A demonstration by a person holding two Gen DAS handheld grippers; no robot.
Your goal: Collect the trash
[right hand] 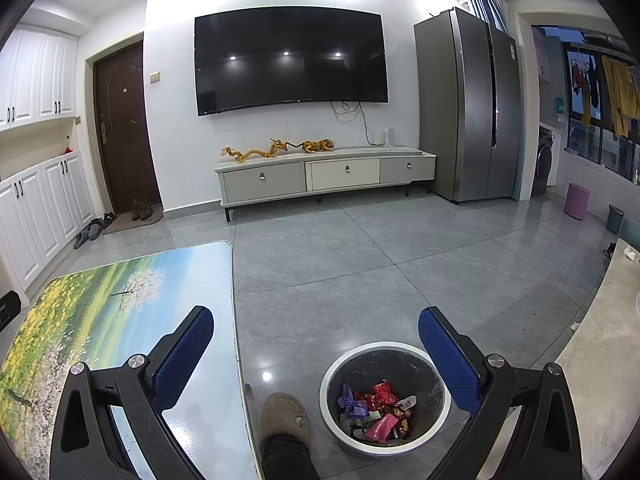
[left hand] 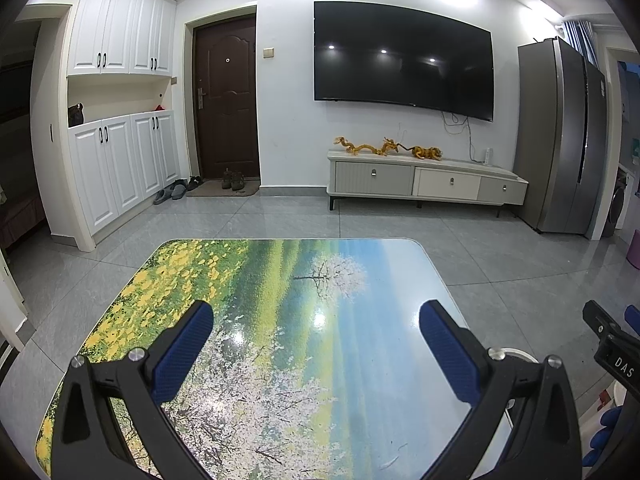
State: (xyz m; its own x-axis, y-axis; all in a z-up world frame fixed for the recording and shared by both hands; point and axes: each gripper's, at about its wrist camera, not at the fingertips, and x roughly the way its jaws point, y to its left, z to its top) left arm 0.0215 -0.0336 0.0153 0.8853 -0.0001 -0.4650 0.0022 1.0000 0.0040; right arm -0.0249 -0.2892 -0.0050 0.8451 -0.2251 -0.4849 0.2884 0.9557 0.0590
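A round bin with a white rim and a dark liner stands on the floor by the table. It holds several colourful wrappers in red, pink and purple. My right gripper is open and empty, above the bin and the table's right edge. My left gripper is open and empty above the table, which has a printed landscape top with no trash showing on it. The right gripper's body shows at the right edge of the left wrist view, with part of the bin's rim beside it.
The person's slippered foot stands between table and bin. A pale counter is at the right. Far off are a TV stand, a fridge, a purple stool and a small grey bin.
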